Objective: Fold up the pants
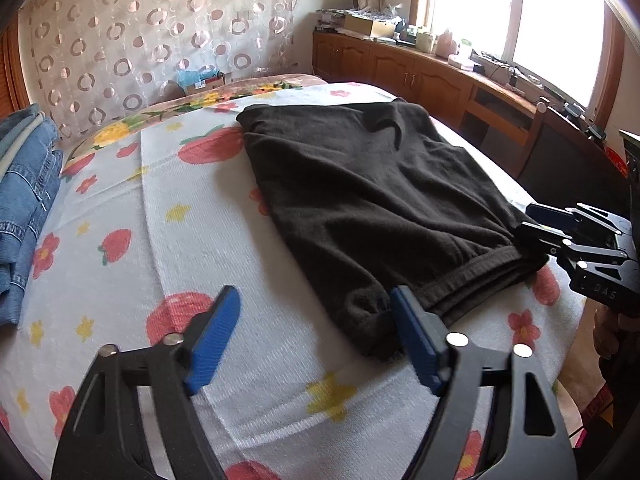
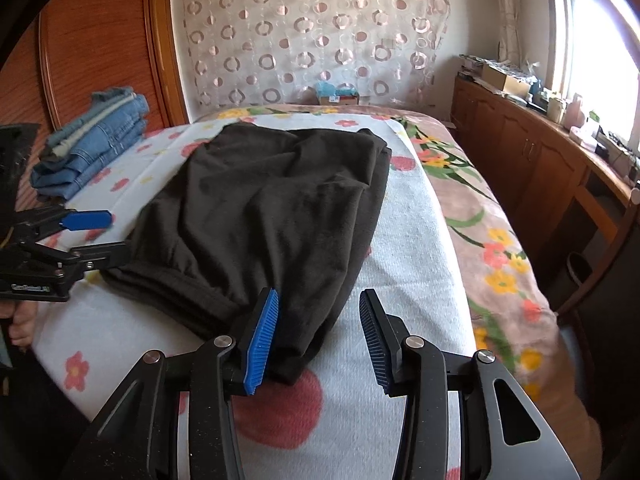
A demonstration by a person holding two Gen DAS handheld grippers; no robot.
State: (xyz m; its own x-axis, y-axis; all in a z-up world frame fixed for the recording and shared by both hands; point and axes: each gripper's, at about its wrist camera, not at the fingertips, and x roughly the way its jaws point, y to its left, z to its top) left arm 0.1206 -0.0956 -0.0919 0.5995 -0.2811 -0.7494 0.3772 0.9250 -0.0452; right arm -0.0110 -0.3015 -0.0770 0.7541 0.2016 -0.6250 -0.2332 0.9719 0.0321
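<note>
Black pants [image 1: 372, 184] lie folded on a white flowered towel [image 1: 224, 240] on the bed; they also show in the right wrist view [image 2: 264, 204]. My left gripper [image 1: 316, 320] is open at the near left corner of the pants, its right finger touching the cloth edge. My right gripper [image 2: 320, 320] is open around the near right corner, the cloth lying between the jaws. Each gripper shows in the other's view, the right [image 1: 536, 224] and the left [image 2: 100, 236], both open at the pants' near hem.
A stack of folded blue jeans [image 2: 92, 140] sits at the bed's far left, also in the left wrist view [image 1: 24, 200]. A wooden cabinet [image 1: 420, 68] with clutter runs under the window on the right. A patterned curtain [image 2: 312, 40] hangs behind the bed.
</note>
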